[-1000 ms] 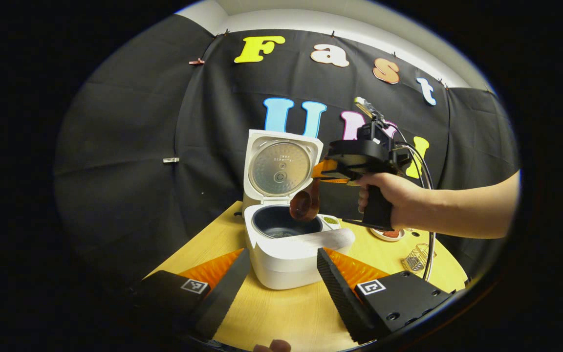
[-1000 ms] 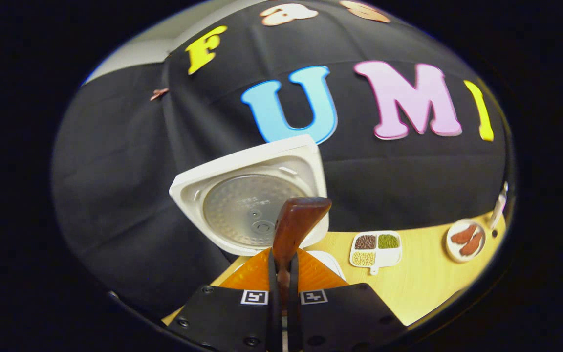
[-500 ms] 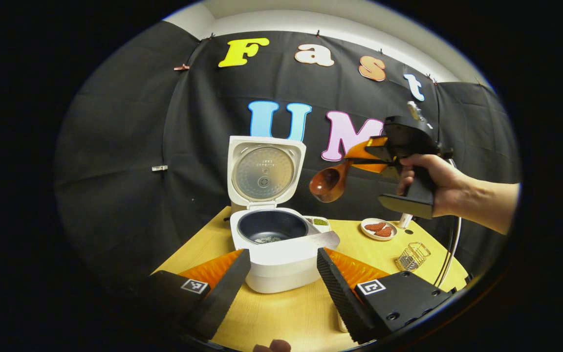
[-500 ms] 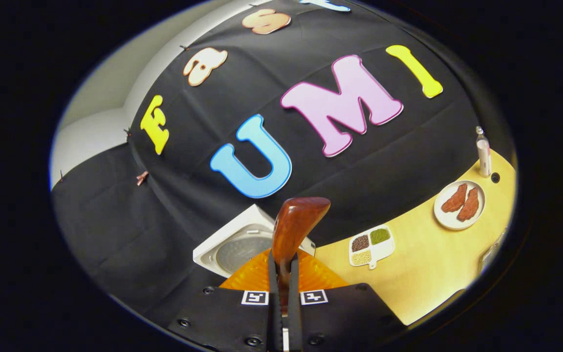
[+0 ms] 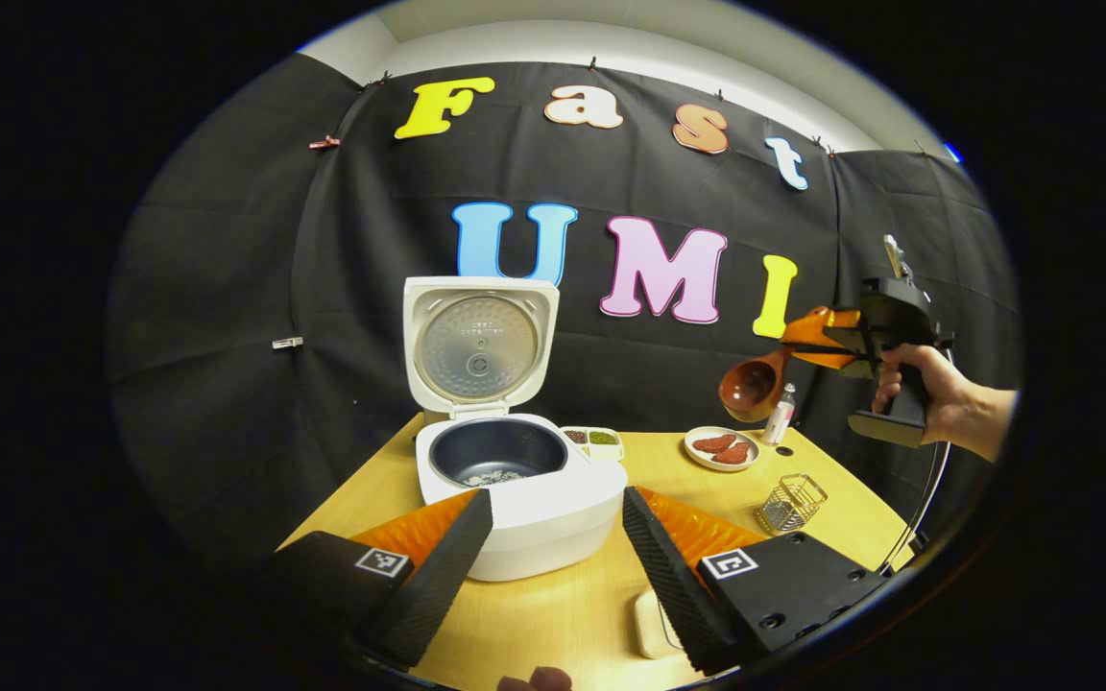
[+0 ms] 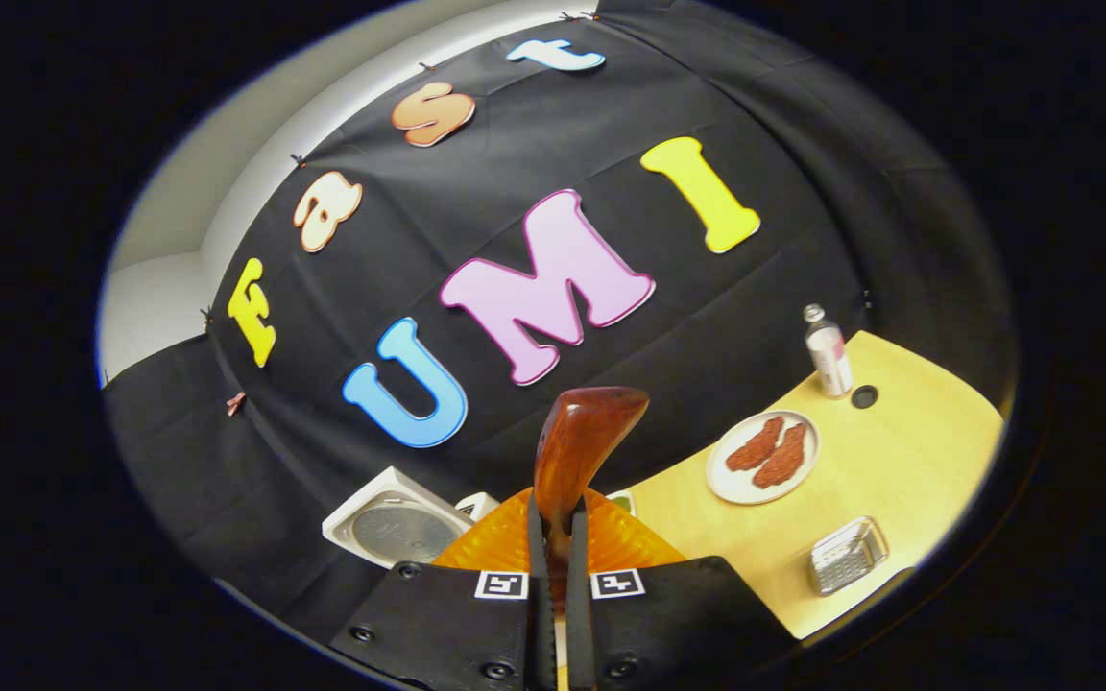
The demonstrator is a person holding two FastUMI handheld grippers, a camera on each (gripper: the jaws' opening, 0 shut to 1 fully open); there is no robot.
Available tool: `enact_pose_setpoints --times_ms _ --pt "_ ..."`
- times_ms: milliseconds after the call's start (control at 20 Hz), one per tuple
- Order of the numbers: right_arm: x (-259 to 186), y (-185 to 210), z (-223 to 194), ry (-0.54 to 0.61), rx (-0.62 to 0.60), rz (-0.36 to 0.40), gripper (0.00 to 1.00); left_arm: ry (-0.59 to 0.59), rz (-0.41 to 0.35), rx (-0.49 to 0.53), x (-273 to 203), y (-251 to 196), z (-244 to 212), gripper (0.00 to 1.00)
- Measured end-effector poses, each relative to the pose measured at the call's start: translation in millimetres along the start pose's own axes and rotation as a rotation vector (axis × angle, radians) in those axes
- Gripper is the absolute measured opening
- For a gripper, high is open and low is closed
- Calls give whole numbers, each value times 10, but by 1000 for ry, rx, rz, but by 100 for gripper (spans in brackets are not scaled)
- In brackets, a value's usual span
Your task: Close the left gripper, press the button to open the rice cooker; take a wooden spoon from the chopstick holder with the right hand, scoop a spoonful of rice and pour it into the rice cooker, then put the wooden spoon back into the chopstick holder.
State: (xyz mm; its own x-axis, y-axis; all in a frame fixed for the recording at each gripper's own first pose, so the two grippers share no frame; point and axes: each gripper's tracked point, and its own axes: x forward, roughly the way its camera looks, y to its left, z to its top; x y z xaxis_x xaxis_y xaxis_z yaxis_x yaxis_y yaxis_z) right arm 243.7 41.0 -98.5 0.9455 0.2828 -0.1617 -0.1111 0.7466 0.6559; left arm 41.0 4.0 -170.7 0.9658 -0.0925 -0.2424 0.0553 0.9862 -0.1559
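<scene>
The white rice cooker [image 5: 515,480] stands on the wooden table with its lid [image 5: 478,345] up; a little rice lies in its dark pot [image 5: 495,456]. My left gripper [image 5: 553,552] hovers open in front of it, holding nothing. High at the right, a hand holds my right gripper [image 5: 803,347], shut on the handle of the brown wooden spoon [image 5: 750,386]. In the right gripper view the spoon [image 6: 580,446] sticks out from between the shut fingers of the gripper [image 6: 554,566]. The wire chopstick holder [image 5: 791,502] [image 6: 846,555] stands on the table below the spoon.
A divided white dish of grains [image 5: 593,440] sits right of the cooker. A plate with reddish food [image 5: 720,448] [image 6: 764,457] and a small bottle [image 5: 780,416] [image 6: 827,350] stand farther right. A pale object [image 5: 647,624] lies by the table's front edge.
The right gripper has carried the spoon away from above the cooker pot, rightward and up, to above the chopstick holder. The left gripper has drawn back a little, still open.
</scene>
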Motion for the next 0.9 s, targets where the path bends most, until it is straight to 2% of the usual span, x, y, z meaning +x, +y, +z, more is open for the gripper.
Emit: enact_pose_setpoints --times_ms 150,450,650,900 --pt "-227 -552 53 -11 -50 -75 9 -4 -5 11 53 -133 46 95" --pt "-448 -1457 76 4 -62 -190 9 5 9 23 94 -306 60 95" --pt "-418 -1890 -145 45 -90 -238 9 15 21 38 113 -386 51 95" --pt "-295 -2175 -422 92 -121 -253 9 28 26 33 95 -473 45 95"
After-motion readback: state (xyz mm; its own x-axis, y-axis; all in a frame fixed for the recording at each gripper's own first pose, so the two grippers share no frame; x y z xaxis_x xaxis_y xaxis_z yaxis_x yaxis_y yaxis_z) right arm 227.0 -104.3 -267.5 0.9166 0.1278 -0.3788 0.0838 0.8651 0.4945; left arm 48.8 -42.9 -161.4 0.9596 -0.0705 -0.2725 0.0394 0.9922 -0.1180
